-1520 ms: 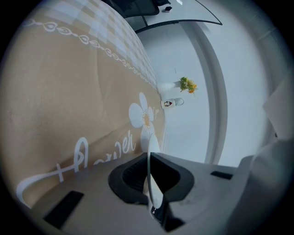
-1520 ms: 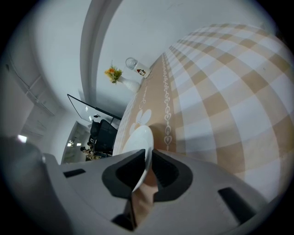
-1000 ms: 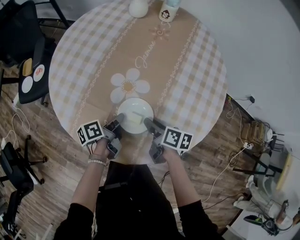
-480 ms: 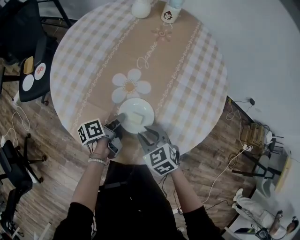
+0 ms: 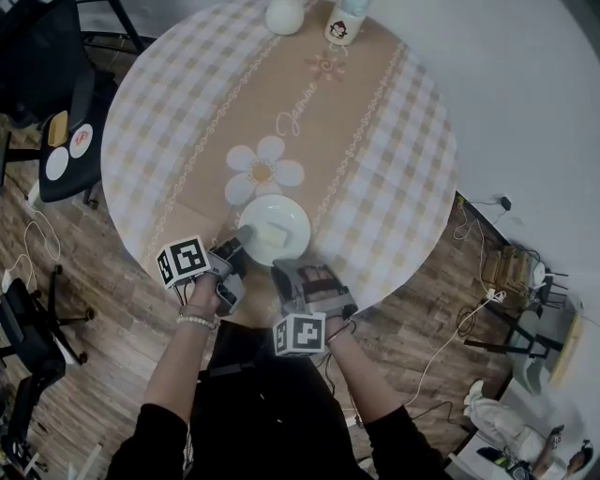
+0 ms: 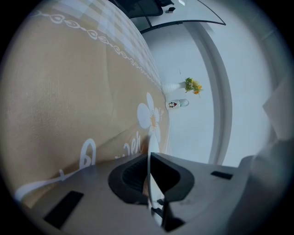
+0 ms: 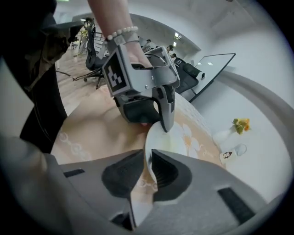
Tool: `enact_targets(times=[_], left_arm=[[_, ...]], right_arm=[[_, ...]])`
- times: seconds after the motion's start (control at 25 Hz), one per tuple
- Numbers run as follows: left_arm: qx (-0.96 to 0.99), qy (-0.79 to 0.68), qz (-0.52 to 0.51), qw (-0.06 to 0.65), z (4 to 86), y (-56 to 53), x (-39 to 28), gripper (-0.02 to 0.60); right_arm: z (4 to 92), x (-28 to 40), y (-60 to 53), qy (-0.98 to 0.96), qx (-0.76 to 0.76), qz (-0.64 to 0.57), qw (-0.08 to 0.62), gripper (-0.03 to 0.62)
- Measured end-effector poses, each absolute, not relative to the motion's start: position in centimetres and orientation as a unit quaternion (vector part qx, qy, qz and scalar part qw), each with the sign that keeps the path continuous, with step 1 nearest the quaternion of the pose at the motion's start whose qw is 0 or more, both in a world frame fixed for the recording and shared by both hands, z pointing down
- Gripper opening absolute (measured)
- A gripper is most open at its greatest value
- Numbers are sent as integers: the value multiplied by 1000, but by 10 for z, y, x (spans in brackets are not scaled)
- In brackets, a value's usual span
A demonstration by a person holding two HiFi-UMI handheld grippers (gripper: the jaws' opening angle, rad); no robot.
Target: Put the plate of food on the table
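On the bench point(image 5: 394, 141), one plate point(image 5: 295, 220) holds one food slab point(image 5: 271, 232). Two tools pinch it: left tool point(image 5: 240, 234) its left rim, right tool point(image 5: 296, 271), jaws just closing, its near rim

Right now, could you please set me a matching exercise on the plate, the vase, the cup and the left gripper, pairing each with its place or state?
Things:
1 plate
2 vase
3 cup
4 left gripper

Places or states:
a holds yellow flowers
b shut on the plate's rim
c next to the daisy print, carrying pale food
d at the table's far edge, with a small printed figure

Pairs: 1-c, 2-a, 3-d, 4-b.
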State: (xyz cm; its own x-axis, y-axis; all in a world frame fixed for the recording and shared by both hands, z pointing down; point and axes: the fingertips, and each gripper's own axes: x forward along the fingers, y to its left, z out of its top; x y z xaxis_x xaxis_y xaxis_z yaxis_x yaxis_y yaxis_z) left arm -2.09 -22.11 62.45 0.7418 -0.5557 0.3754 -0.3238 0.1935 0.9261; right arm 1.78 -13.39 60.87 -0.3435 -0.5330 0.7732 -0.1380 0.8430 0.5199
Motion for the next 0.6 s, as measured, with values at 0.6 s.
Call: enact_targets(times=[0.6], left_arm=[[633, -315, -102, 700, 608, -222, -17, 59]], right_arm=[[611, 20, -140, -771, 218, -189, 567, 26]])
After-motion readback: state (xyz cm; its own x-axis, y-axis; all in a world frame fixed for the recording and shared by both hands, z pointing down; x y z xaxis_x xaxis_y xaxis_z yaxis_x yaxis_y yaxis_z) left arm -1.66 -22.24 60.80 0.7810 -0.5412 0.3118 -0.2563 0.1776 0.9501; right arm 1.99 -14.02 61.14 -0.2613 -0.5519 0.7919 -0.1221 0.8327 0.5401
